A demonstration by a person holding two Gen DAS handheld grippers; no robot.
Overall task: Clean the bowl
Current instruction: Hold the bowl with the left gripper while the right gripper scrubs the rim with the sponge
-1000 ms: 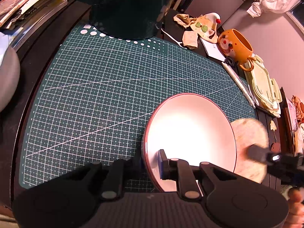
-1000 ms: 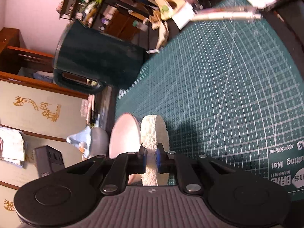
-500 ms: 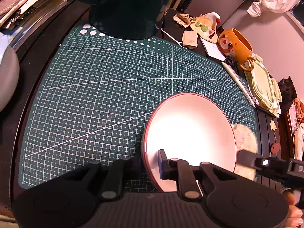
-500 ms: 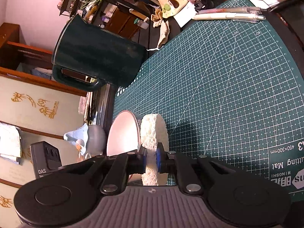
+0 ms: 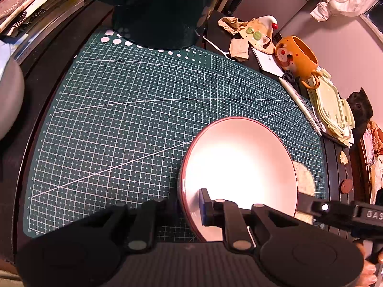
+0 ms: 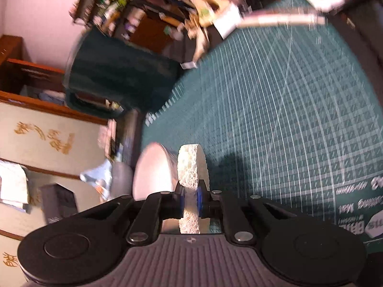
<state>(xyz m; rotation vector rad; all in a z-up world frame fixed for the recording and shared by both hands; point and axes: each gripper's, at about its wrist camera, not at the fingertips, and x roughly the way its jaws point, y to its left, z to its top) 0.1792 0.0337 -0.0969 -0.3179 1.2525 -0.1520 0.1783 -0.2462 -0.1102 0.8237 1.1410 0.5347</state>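
Observation:
A white bowl (image 5: 239, 167) with a dark red rim is held tilted above the green cutting mat (image 5: 131, 119). My left gripper (image 5: 191, 205) is shut on the bowl's near rim, one finger inside and one outside. A round pale sponge (image 5: 304, 179) shows just behind the bowl's right edge. My right gripper (image 6: 190, 203) is shut on that sponge (image 6: 191, 169), which stands on edge right beside the bowl's outer side (image 6: 153, 172); I cannot tell whether they touch. The right gripper's black body (image 5: 335, 211) enters the left wrist view at the lower right.
A large dark green jug (image 5: 155, 7) stands at the mat's far edge. An orange mug (image 5: 296, 57), pens (image 5: 299, 102), a pale green lid (image 5: 332, 110) and cloth scraps lie along the right side. A grey object (image 5: 9, 100) sits at the left.
The sponge and right gripper have dropped lower behind the bowl's right edge, so less sponge shows. The bowl and left gripper have stayed still.

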